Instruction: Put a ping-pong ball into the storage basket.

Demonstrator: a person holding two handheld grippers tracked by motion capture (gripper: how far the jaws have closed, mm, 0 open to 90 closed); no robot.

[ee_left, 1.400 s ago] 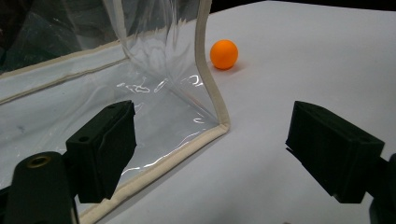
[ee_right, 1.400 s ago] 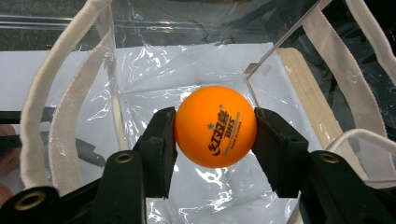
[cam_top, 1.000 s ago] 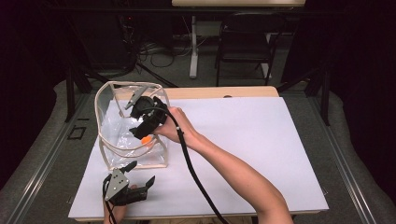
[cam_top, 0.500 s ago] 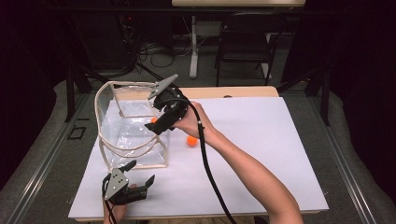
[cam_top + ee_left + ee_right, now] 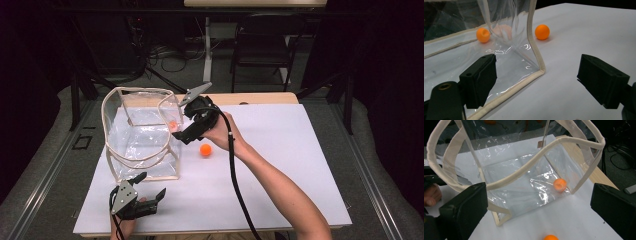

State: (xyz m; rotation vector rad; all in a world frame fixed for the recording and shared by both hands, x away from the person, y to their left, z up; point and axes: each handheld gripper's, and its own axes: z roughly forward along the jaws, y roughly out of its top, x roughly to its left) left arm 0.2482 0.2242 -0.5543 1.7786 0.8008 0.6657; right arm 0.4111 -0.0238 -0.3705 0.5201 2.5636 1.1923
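My right gripper (image 5: 186,131) has just been opening, jaws wide and empty; the left gripper (image 5: 150,195) rests released. One orange ball (image 5: 559,184) sits inside the clear bag (image 5: 140,145). The loose ball (image 5: 205,149) beside it could roll away if I nudge it.

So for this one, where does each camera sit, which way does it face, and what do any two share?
High view: above the near table edge, looking forward and down; both forearms, the left tool and right tool show.
Left gripper view: low on the sheet, facing the clear bag; its open black jaws frame it.
Right gripper view: above the bag, looking down; open jaws.
Shared: an orange ball in the bag, another ball outside.
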